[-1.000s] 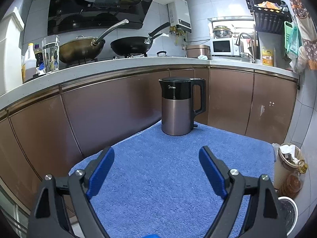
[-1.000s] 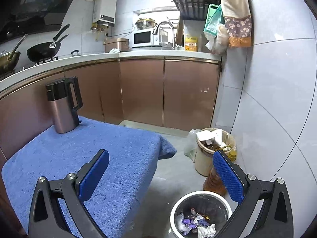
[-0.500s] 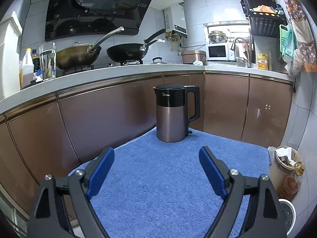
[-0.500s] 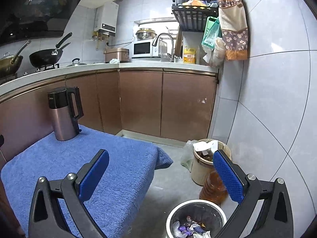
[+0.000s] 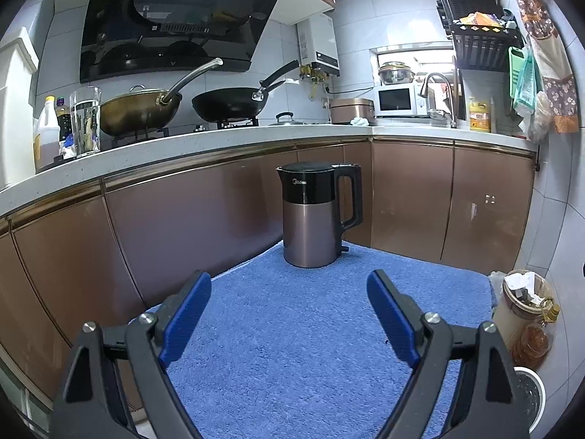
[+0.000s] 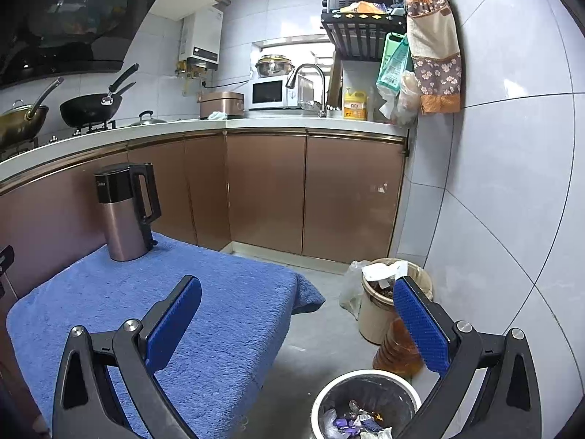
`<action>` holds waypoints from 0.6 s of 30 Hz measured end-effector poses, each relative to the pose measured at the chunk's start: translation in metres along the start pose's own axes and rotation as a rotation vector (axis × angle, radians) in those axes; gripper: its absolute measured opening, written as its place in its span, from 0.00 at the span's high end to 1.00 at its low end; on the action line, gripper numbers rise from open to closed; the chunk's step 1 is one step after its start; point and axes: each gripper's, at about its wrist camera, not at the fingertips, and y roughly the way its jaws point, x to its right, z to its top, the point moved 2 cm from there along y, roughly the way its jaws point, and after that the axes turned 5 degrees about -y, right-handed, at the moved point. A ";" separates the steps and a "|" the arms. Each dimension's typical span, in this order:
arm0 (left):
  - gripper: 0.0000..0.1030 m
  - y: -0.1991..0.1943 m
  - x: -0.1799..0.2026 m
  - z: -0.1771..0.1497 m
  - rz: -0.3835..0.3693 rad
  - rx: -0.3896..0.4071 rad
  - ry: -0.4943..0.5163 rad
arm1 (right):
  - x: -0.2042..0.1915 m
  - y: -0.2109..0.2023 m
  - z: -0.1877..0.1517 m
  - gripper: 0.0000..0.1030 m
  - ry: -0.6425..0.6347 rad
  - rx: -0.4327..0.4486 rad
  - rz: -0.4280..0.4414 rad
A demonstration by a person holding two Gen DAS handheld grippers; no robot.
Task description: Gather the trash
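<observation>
A white-rimmed trash bin [image 6: 365, 406] stands on the floor at the table's right, holding several crumpled wrappers [image 6: 356, 422]. Its rim shows at the lower right of the left wrist view [image 5: 530, 400]. My right gripper [image 6: 298, 314] is open and empty, raised over the table's right edge and the bin. My left gripper [image 5: 289, 309] is open and empty above the blue towel [image 5: 292, 347] that covers the table. No loose trash shows on the towel.
A brown and black electric kettle [image 5: 316, 216] stands at the towel's far end. A beige bucket of scraps [image 6: 387, 298] and an oil bottle [image 6: 400, 347] stand by the tiled wall. Brown cabinets [image 6: 307, 194] and a counter with pans [image 5: 226, 104] lie behind.
Both grippers have risen and tilted up a little, so the kettle and bin sit lower in view. Both stay open and empty.
</observation>
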 end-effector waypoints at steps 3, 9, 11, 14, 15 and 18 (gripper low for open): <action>0.16 -0.001 0.002 -0.002 -0.003 0.001 0.007 | 0.001 0.000 -0.001 0.00 0.001 0.001 0.009; 0.16 -0.003 0.009 -0.005 -0.018 -0.004 0.017 | 0.004 0.002 -0.004 0.00 0.001 -0.008 0.016; 0.16 -0.003 0.011 -0.005 -0.021 -0.006 0.020 | 0.006 0.002 -0.005 0.00 0.003 -0.010 0.015; 0.16 -0.003 0.012 -0.005 -0.028 -0.008 0.024 | 0.009 0.003 -0.008 0.00 0.008 -0.018 0.014; 0.16 -0.003 0.013 -0.006 -0.032 -0.009 0.024 | 0.010 0.003 -0.009 0.00 0.009 -0.020 0.012; 0.16 -0.005 0.015 -0.007 -0.043 -0.012 0.028 | 0.010 0.005 -0.011 0.00 0.012 -0.031 0.011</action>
